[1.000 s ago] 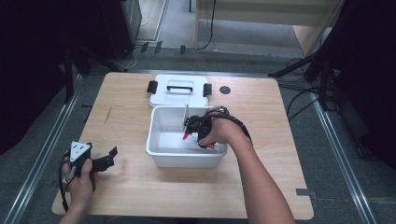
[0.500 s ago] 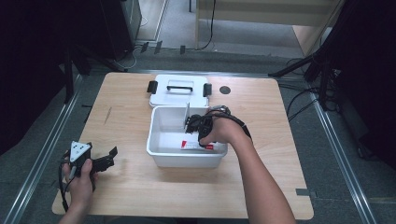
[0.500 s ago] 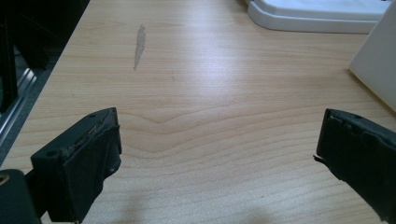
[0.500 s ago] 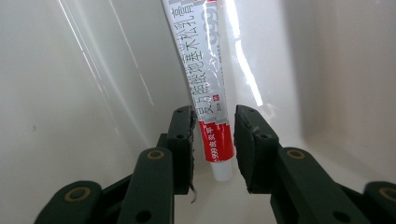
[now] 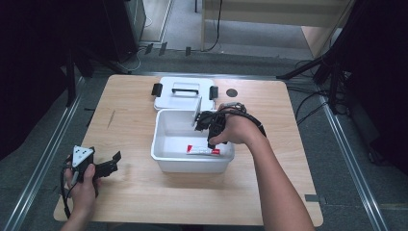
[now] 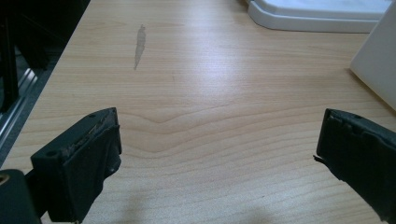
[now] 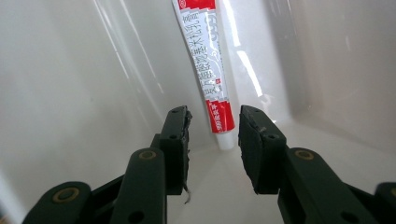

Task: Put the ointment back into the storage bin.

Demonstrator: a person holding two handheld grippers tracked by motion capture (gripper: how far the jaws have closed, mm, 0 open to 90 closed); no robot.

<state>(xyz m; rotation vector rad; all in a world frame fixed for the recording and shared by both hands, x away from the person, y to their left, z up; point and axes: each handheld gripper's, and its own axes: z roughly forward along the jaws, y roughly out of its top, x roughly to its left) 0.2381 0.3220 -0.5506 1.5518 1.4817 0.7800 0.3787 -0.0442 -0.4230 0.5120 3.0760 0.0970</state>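
A red-and-white tube (image 5: 203,150) lies flat on the floor of the white bin (image 5: 159,139), near its front wall. My right gripper (image 5: 211,142) hangs just above the tube's right end, pointing down into the bin. In the right gripper view the tube (image 7: 205,60) runs away from the cap end, which shows in the gap of my right gripper (image 7: 213,121); the jaws have just been opening and the pads stand clear of it. At the table's front left, my left gripper (image 5: 114,162) rests with its jaws wide apart and holds nothing; it is open over bare wood (image 6: 219,135).
The bin's white lid (image 5: 185,94) with black clips lies flat behind the bin, also seen as the lid (image 6: 322,11) at the top of the left gripper view. A small dark disc (image 5: 232,92) sits at the back of the table. Bare wood lies to the left of the bin.
My right gripper has risen a little inside the bin and its jaws have parted, leaving the tube lying on the bin floor. The left hand has stayed put.
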